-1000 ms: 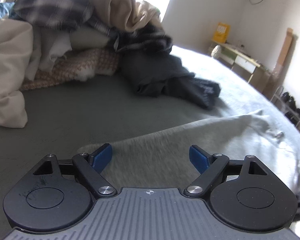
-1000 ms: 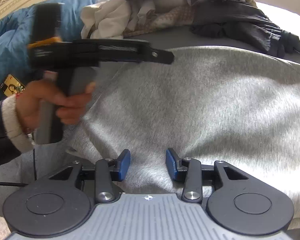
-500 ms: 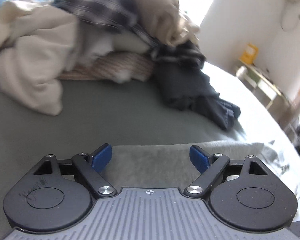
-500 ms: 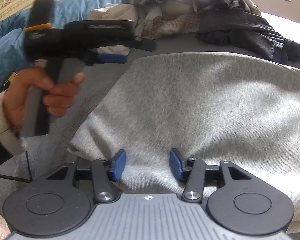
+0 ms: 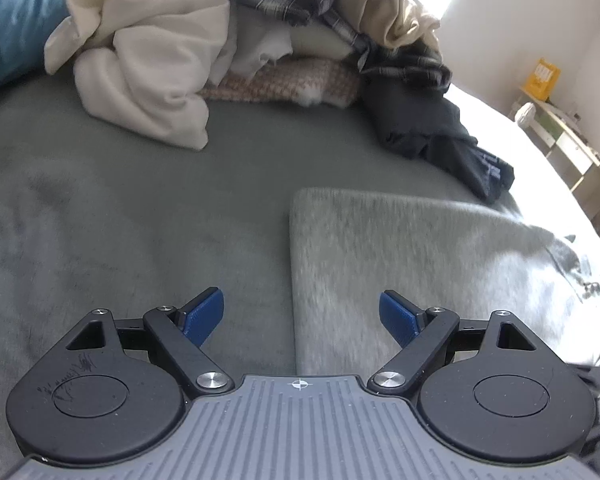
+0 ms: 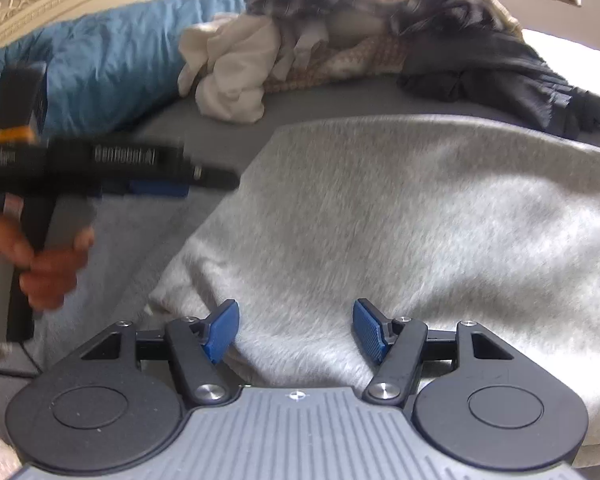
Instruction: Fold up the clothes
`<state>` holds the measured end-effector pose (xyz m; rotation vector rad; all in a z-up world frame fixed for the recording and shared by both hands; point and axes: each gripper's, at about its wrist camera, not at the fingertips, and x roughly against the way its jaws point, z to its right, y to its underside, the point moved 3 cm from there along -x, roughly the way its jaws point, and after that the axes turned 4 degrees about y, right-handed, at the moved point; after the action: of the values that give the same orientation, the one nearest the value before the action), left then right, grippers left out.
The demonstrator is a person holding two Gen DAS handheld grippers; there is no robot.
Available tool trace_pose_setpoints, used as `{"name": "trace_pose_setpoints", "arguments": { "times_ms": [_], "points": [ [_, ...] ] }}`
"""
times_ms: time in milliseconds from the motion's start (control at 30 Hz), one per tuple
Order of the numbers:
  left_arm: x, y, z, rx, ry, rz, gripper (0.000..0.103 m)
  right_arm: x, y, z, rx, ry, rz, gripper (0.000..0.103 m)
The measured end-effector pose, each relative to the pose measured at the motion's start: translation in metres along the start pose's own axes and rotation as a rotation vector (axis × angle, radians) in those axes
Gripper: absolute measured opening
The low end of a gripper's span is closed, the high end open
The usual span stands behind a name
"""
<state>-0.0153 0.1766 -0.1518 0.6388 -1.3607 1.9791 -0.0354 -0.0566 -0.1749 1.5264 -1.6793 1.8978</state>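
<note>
Both grippers gape, holding nothing — left gripper (image 5: 301,316) over the sweatshirt (image 5: 420,264) edge, right gripper (image 6: 296,326) above its middle on the bed (image 5: 140,208).

On the side of my left gripper (image 6: 160,190), at the left of the right wrist view, there is a white brand print on the black body. It is blurred; I can read it only roughly as "GenRobot.AI". A smaller white mark stands further left on the same body, too blurred to read. In the upper right of the left wrist view a yellow bag (image 5: 543,75) carries some white print, too small to read. I find no other readable text.
</note>
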Motion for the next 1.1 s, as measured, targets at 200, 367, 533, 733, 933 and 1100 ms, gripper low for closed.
{"name": "trace_pose_setpoints", "arguments": {
  "times_ms": [200, 367, 533, 733, 933, 1100],
  "points": [
    [-0.002, 0.011, 0.002, 0.0, -0.008, -0.031, 0.086, 0.0, -0.002, 0.01, -0.015, 0.102, 0.01, 0.062],
    [-0.009, 0.018, 0.002, -0.017, -0.041, -0.056, 0.086, -0.001, -0.003, 0.018, -0.027, 0.187, 0.018, 0.061],
    [-0.013, 0.02, 0.002, -0.024, -0.053, -0.064, 0.086, -0.001, -0.004, 0.018, -0.011, 0.216, 0.025, 0.062],
    [-0.014, 0.022, 0.003, -0.032, -0.053, -0.07, 0.087, -0.002, -0.005, 0.019, -0.024, 0.211, 0.027, 0.063],
    [-0.015, 0.024, 0.005, -0.039, -0.057, -0.073, 0.089, -0.001, -0.005, 0.02, -0.023, 0.211, 0.028, 0.063],
    [-0.016, 0.025, 0.005, -0.04, -0.054, -0.075, 0.089, -0.002, -0.005, 0.019, -0.024, 0.21, 0.028, 0.064]
  ]
}}
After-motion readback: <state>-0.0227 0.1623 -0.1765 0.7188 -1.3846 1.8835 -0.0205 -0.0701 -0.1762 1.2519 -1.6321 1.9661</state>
